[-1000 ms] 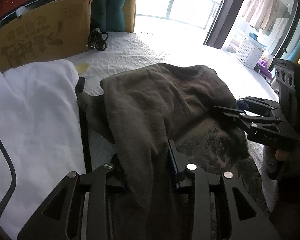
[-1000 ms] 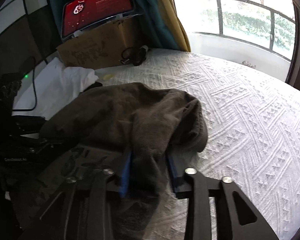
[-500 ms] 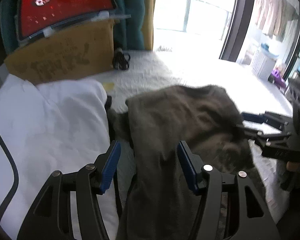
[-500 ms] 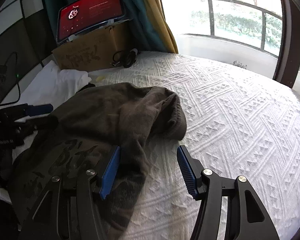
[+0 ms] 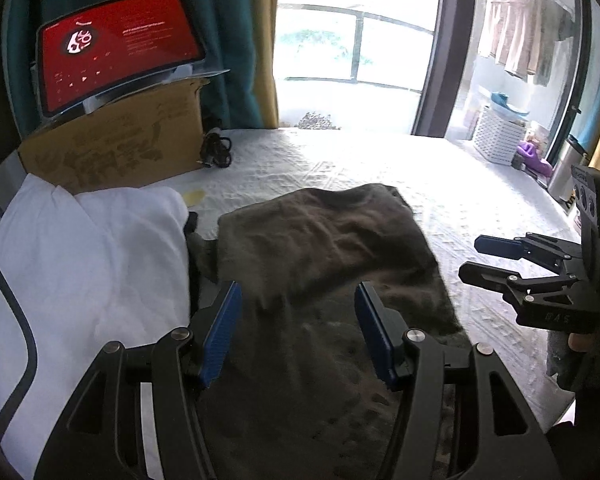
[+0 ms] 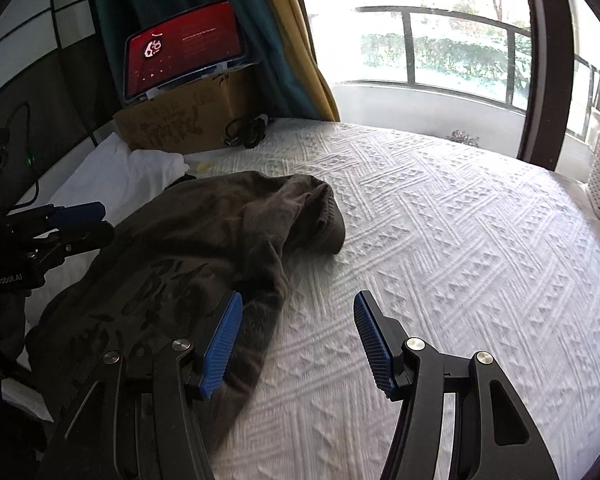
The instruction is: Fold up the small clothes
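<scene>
A dark brown garment with a dark print lies on the white bedspread, its far part folded back over the printed part. My left gripper hovers open above its near part, the blue pads apart and clear of the cloth. In the right wrist view the garment lies left of my right gripper, which stands open over the bare bedspread at the cloth's edge. Each gripper shows in the other's view, the right one and the left one, both with fingers apart.
A white cloth lies left of the garment. Behind it stand a cardboard box with a red-screened tablet on top and a coiled black cable. A white basket stands beyond the bed's right side.
Both grippers were shut on folds of the garment; they have opened, let the cloth go and drawn back and upward. The folded-over part now rests on the garment.
</scene>
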{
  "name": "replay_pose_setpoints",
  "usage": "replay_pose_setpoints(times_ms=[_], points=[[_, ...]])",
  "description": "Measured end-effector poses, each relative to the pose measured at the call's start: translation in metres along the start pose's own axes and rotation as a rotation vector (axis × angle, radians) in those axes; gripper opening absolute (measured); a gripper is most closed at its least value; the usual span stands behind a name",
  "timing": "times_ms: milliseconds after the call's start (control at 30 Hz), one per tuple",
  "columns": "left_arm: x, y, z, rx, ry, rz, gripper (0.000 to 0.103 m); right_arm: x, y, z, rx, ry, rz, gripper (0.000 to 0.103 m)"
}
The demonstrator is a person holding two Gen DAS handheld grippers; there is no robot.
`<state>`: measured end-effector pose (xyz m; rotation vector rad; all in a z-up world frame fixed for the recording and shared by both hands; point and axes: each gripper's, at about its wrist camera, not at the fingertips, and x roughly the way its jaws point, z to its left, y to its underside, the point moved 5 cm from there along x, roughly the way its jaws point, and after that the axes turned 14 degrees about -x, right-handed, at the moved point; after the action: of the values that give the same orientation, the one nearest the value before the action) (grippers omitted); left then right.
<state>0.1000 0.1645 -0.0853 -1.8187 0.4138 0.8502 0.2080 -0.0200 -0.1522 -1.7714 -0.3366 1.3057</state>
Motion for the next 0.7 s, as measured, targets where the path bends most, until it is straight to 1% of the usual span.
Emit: replay_pose_setpoints(times_ms=[167, 300, 700], points=[[-0.009, 0.011, -0.013, 0.027, 0.005, -0.019, 0.059, -0.017, 0.013, 0.002, 0.008, 0.018, -0.012, 0.060], [-0.013, 0.025, -0.023, 0.040, 0.019, -0.017, 0.059, -0.027, 0.026, 0.005, 0.016, 0.033, -0.010, 0.060], [-0.021, 0.068, -0.060, 0.071, 0.103, 0.008, 0.059, -0.066, 0.071, 0.005, 0.053, 0.094, -0.011, 0.060]])
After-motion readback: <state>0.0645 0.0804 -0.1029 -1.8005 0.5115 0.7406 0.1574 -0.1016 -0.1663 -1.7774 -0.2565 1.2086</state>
